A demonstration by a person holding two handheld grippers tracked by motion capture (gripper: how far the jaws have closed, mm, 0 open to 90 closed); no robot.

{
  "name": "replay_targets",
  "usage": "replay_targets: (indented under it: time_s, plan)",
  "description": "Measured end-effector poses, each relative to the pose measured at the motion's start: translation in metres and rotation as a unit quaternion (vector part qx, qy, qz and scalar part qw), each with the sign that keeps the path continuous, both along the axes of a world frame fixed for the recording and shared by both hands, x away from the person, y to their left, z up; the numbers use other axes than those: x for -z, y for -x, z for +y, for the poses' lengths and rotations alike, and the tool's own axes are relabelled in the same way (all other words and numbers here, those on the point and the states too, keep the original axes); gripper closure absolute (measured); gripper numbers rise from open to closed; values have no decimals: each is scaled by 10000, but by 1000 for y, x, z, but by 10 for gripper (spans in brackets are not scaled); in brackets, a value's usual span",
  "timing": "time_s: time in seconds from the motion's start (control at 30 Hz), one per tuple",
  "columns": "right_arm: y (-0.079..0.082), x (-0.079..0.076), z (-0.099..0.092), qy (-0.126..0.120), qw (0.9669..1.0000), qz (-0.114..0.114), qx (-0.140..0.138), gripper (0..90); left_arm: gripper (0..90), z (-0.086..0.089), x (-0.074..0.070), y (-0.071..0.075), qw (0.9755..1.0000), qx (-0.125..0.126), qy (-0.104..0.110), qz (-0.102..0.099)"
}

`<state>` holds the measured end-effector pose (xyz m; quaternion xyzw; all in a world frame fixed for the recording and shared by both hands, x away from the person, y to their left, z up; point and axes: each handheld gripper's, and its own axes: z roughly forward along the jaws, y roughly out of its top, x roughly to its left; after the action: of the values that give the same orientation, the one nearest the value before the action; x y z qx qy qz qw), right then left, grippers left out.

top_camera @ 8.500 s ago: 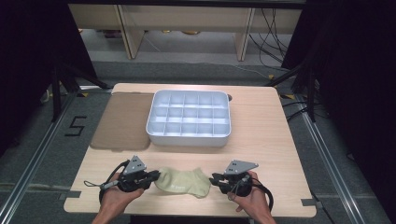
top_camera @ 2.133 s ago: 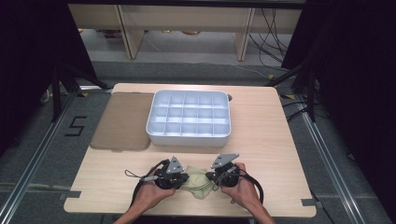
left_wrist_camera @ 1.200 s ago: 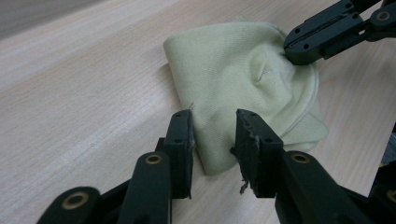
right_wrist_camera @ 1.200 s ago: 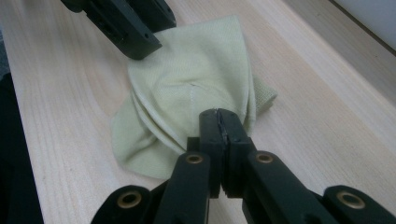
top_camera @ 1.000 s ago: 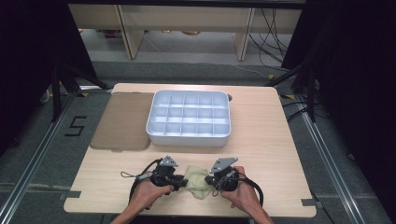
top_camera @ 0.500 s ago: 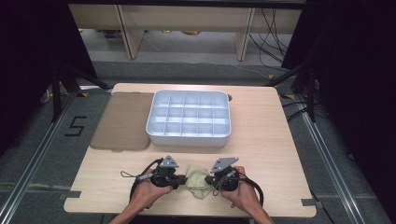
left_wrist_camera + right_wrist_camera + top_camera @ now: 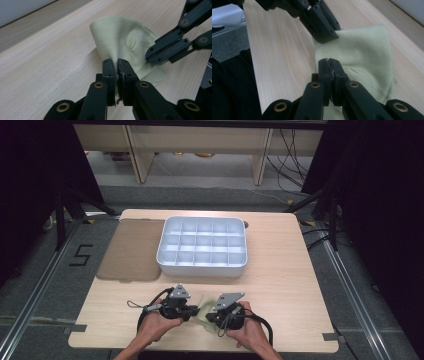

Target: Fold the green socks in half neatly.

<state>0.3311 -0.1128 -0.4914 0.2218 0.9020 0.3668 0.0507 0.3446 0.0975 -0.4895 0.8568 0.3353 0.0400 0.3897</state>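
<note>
Just in front of the divided tray point(image 7: 202, 248), near the table's point(image 7: 280, 285) front edge, lay the pale-green cloth point(image 7: 202, 305), bunched crosswise. Both grippers flanked it equally close: left gripper point(image 7: 117, 64) pinching its left fold, right gripper point(image 7: 329, 64) clamping its right edge.

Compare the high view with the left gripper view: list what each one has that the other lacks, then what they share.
High view alone: the white compartment tray, the brown mat beside it, the floor marking "5", and the person's hands.

Left gripper view alone: a close look at the left gripper, its jaws shut on a raised fold of cloth.

Both: the pale yellow-green cloth, the right gripper pinching its other side, and the wooden table.
</note>
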Motion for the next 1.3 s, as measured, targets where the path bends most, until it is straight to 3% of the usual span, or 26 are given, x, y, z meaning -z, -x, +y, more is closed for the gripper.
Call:
replay_targets:
  time_s: [0.17,0.27,0.3,0.4,0.5,0.63,0.8,0.83,0.87,0.97,1.0,1.1,1.13,1.27,1.3]
  plan:
    - [-1,9,9,138,9998,92,-78,892,839,0,-2,2,10000,27,-24,-31]
    - [-1,11,12,222,9997,-7,-80,894,839,-2,-4,4,9999,54,-72,-81]
    - [-1,12,12,101,9999,61,-83,895,839,-3,-4,4,9999,22,-53,-101]
    - [-3,7,6,51,10000,49,-43,894,839,-3,-5,5,9999,34,-86,-145]
    - [-11,0,-5,-149,9995,-75,278,894,838,-4,-6,6,9997,76,-136,-178]
    - [-28,-6,-16,-106,9977,-299,601,895,838,-8,-8,8,9994,100,-193,-256]
    - [-35,3,-20,109,9969,-232,740,895,838,-12,-10,11,9986,208,-294,-382]
    - [-36,6,-20,63,9962,-302,810,894,838,-12,-10,10,9981,232,-348,-443]
    - [-36,3,-22,117,9964,-238,810,894,838,-12,-10,11,9982,263,-339,-418]
    - [-34,-2,-26,-39,9961,-325,817,894,838,-11,-10,11,9987,149,-283,-406]
    - [-33,-6,-27,-82,9963,-309,799,894,837,-10,-11,11,9981,203,-353,-461]
    - [-23,-13,-32,-103,9971,-204,725,893,837,-9,-12,11,9985,149,-299,-439]
    - [-19,-11,-32,-191,9973,-222,678,893,837,-8,-12,11,9983,164,-308,-461]
    - [-10,-8,-37,-79,9981,-5,607,893,837,-9,-13,12,9979,147,-374,-506]
    - [-10,-5,-36,-113,9979,-47,638,893,837,-10,-13,12,9982,155,-311,-496]
